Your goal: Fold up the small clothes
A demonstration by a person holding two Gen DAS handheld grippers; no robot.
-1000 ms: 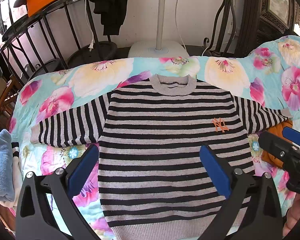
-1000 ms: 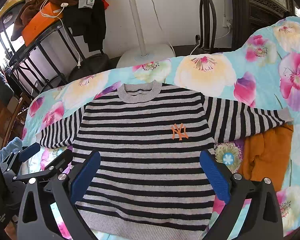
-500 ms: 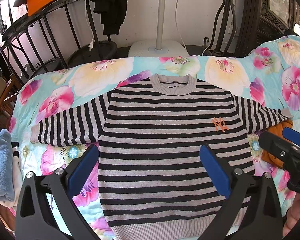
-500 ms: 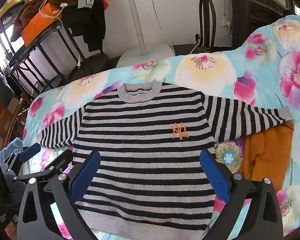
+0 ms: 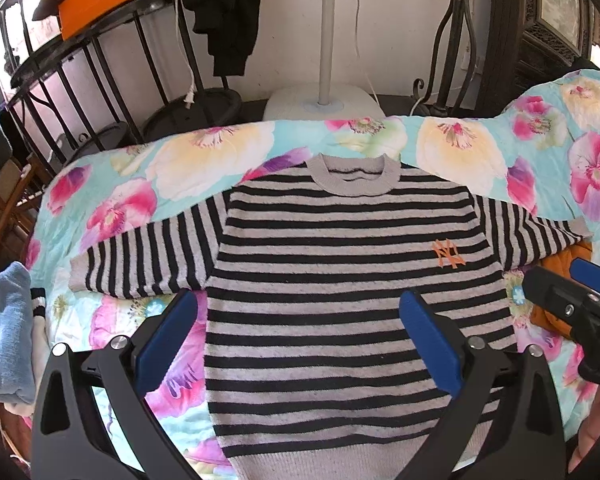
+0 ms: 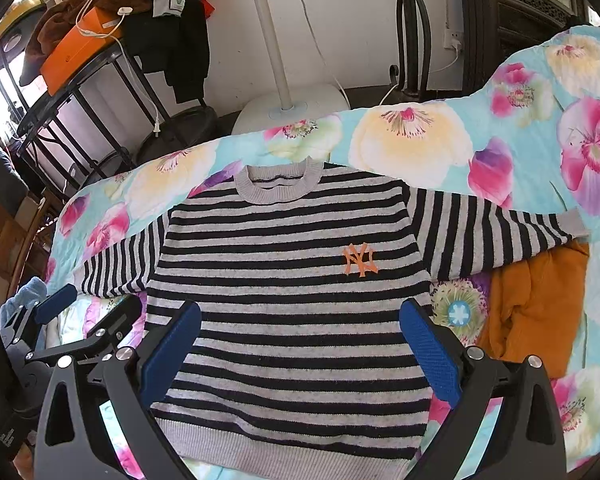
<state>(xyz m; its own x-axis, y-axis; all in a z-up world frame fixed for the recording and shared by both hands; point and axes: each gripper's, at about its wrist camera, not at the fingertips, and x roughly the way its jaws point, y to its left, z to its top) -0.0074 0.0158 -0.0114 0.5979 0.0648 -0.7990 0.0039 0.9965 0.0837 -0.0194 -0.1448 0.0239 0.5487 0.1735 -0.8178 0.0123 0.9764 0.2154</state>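
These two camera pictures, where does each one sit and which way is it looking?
Left wrist: on the left gripper, facing forward over the black-and-grey striped knit sweater; the right gripper and part of a hand show at right.
Right wrist: on the right gripper, facing the same sweater; the left gripper shows at left.
Shared: sweater, flowered turquoise quilt, white fan stand.
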